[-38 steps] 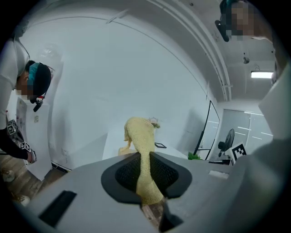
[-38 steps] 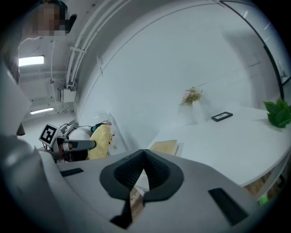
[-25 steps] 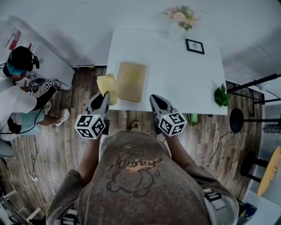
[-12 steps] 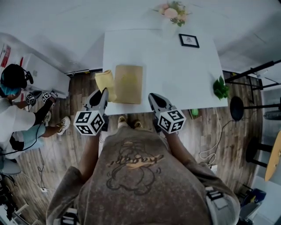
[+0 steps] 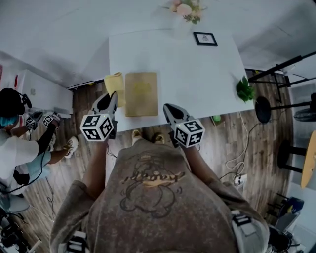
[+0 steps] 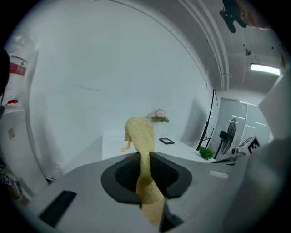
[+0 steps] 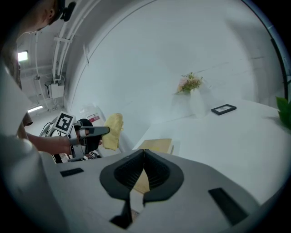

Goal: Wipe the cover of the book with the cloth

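A tan book (image 5: 141, 87) lies flat near the front edge of the white table (image 5: 197, 74). A yellow cloth (image 5: 114, 85) hangs at the table's front left corner, just left of the book, and my left gripper (image 5: 111, 98) is shut on it. In the left gripper view the cloth (image 6: 142, 136) stands up from between the closed jaws of the left gripper (image 6: 144, 157). My right gripper (image 5: 167, 107) hovers at the table's front edge, right of the book, shut and empty. In the right gripper view the book (image 7: 157, 145) lies beyond the right gripper (image 7: 144, 152), with the cloth (image 7: 112, 129) to its left.
At the table's far edge stand a flower vase (image 5: 183, 10) and a small black picture frame (image 5: 205, 38). A green plant (image 5: 243, 90) sits at the right edge, with a black stool (image 5: 263, 108) beside it. Another person (image 5: 15, 143) crouches on the wooden floor at the left.
The table, book and cloth have slid upward and left in the head view. Both grippers keep their places by the front edge, the left still holding the cloth.
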